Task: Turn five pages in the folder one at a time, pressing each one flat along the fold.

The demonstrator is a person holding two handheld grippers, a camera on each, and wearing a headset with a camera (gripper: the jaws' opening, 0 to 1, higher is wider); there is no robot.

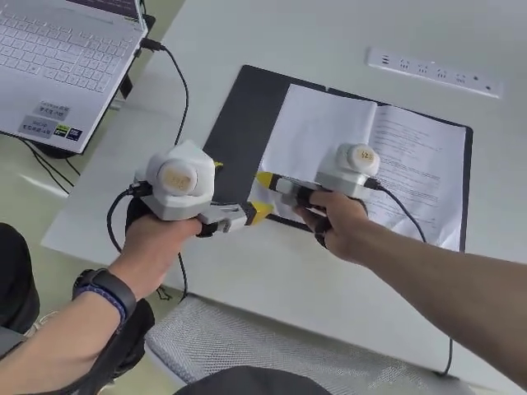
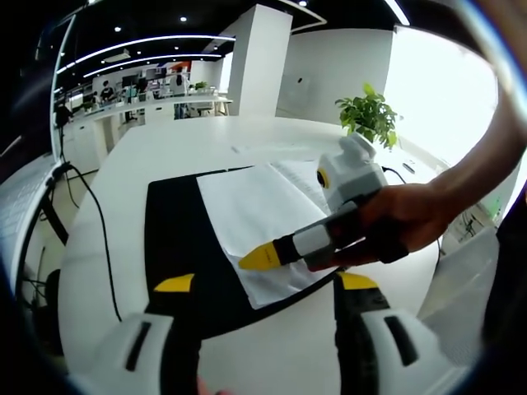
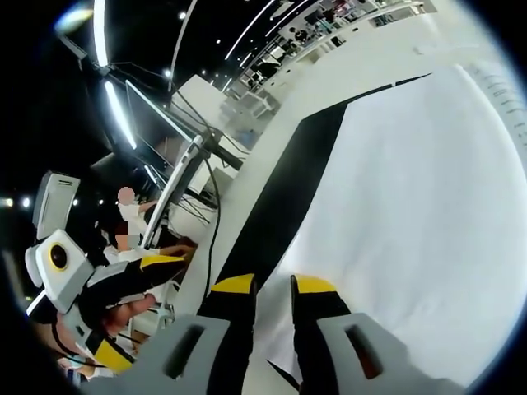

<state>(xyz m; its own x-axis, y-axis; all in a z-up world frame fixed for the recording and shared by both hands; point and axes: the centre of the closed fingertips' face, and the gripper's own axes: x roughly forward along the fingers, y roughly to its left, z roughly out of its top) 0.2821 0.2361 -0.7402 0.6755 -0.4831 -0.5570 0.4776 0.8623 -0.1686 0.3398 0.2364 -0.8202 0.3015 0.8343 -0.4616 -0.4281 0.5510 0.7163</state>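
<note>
A black folder [image 1: 239,123] lies open on the white table. Its left page [image 1: 317,132] is blank white and lies flat; the right page [image 1: 420,164] is printed. My right gripper [image 1: 265,179] is shut, its yellow tip over the lower left edge of the white page [image 2: 255,206]. In its own view, the right gripper [image 3: 273,288] has its jaws close together above the page [image 3: 412,206]. My left gripper [image 1: 259,212] hovers open just in front of the folder's near edge, with nothing between its jaws [image 2: 265,282].
An open laptop [image 1: 58,58] sits at the far left, with a black cable [image 1: 183,90] running past the folder's left side. A white power strip [image 1: 432,72] lies behind the folder. A mesh chair seat [image 1: 247,337] is below the table's near edge.
</note>
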